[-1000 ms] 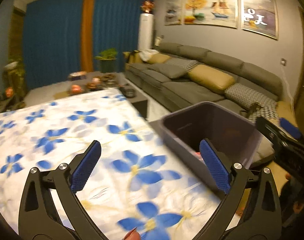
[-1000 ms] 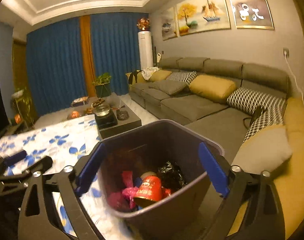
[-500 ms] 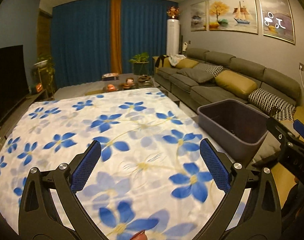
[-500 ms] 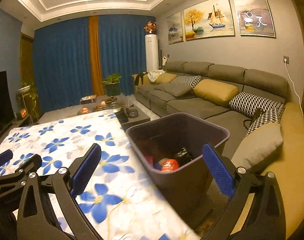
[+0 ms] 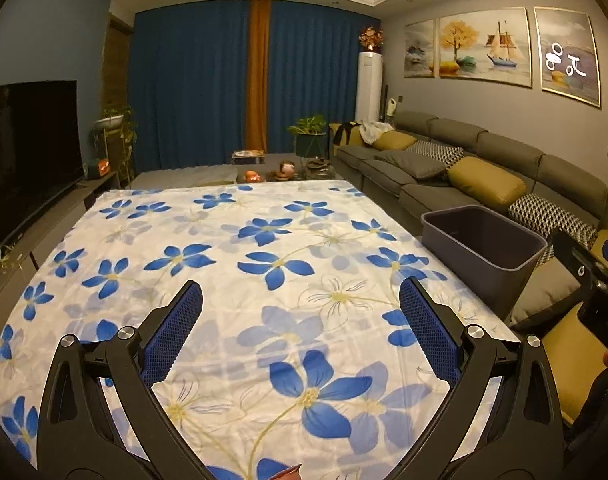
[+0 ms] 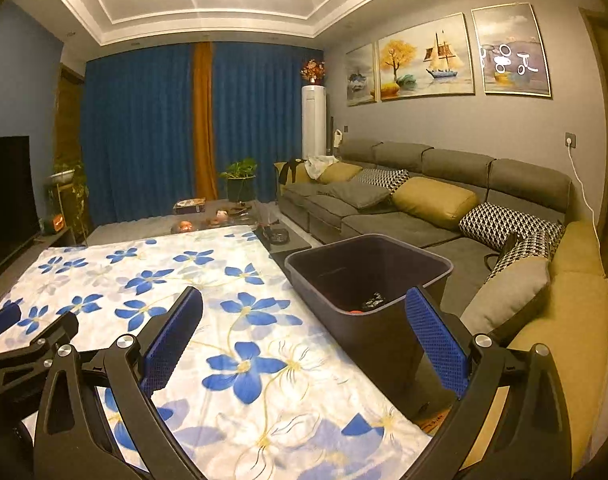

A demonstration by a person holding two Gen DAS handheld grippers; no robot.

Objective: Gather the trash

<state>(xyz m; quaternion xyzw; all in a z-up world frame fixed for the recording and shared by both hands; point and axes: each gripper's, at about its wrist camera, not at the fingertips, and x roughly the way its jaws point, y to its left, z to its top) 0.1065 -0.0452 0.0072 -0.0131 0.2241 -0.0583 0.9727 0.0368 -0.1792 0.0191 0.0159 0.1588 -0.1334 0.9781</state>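
I see a big room with a long grey sofa (image 6: 404, 216) by the wall on the right; yellow and checked pillows lie on it; dark blue curtains (image 5: 200, 88) cover the far wall, with one orange strip in the middle; a black TV (image 5: 28, 152) stands on the left.

In front of me is a table with a white cloth (image 5: 232, 280) on it; the cloth has blue flowers all over.

A dark bin (image 6: 368, 280) stands just beside the right edge of the table, between the table and the sofa; I can look into it from my right camera; the trash (image 6: 370, 303) is down at the bottom, a black crinkly piece and a bit of something red next to it; from my left camera I see only the bin's (image 5: 484, 240) rim and walls, not what is inside.

My left gripper (image 5: 300, 332) hangs over the near part of the cloth; its two blue pads are wide apart and nothing is between them.

My right gripper (image 6: 304, 336) hangs over the right edge of the table, near the bin; its pads are wide apart too, and it holds nothing.

A bit of a fingertip (image 5: 286, 473) shows at the bottom of my left view.
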